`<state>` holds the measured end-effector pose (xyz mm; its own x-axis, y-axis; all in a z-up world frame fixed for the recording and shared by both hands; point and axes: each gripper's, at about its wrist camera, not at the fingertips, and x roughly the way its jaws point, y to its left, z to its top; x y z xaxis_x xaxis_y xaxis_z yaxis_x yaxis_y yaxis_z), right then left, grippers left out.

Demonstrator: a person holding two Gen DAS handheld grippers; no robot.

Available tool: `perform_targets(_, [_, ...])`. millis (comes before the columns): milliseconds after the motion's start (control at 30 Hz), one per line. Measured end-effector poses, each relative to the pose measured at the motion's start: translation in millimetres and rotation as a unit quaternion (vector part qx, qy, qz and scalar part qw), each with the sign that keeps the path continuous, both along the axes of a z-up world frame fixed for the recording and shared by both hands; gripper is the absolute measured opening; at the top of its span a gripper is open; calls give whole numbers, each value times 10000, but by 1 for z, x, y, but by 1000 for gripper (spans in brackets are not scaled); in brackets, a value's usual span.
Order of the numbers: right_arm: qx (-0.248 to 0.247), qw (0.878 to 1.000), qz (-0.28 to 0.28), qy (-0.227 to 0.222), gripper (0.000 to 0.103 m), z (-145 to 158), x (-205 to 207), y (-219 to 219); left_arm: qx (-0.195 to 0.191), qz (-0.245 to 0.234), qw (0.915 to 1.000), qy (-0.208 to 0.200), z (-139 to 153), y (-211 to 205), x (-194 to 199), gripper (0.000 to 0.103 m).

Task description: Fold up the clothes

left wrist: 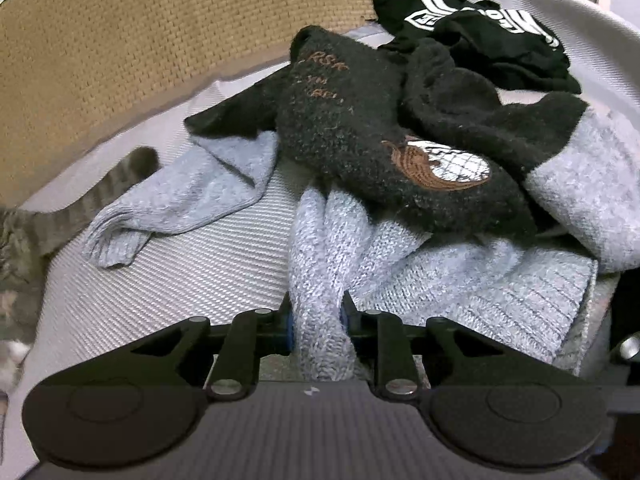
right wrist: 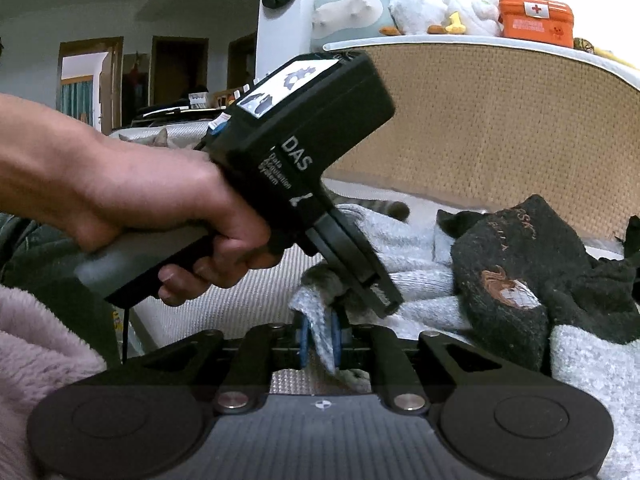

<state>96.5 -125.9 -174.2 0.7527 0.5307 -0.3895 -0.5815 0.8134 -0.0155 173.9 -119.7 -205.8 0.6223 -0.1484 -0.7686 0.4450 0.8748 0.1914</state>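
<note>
you had the left gripper (left wrist: 318, 330) closed on a bunched fold of the pale grey-blue knitted sweater (left wrist: 460, 276), its blue-padded fingers (left wrist: 291, 326) pressing the wool from both sides, and the right gripper (right wrist: 320, 338) stood just beside it with its fingers nearly together around a thin edge of the same knit, lightly enough that i could not tell whether they truly pinched it. the sweater lay rumpled on the bed's white ribbed mattress cover (left wrist: 192, 280), one cuffed sleeve (left wrist: 160, 216) flung out to the side. a black fuzzy fleece garment with a brown and white embroidered patch (left wrist: 384, 148) sat on top of it, so a slow, level pull seemed wise, or the fleece would likely drag along. the knit looked thick, soft and stretchy, prone to sagging; the hem (left wrist: 520, 300) was ribbed. a woven tan rattan headboard (left wrist: 140, 40) stood behind.
</note>
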Motion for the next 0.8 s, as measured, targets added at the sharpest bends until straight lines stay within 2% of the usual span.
perform_targets(100, [69,10000,-22,31,15,2,1,-7,66,61,10000,27,-3,5,3,24])
perform_targets(200, [265,9996,-101,26,23,6,0,-17,74,146,9999,21,-4,11,6,24])
perform_targets(433, [716,9952,-659,117,24,6,9,-45,248,141,9996,24,-9,13,4,25])
perform_targets(700, [415,9931,-1062,254,26,-2,23,-49,261,137,9994,163,-9,11,6,25])
perform_targets(800, [163,9907,-1317,293,31,-5,29,-46,343,90,9992,174,-11,8,6,26])
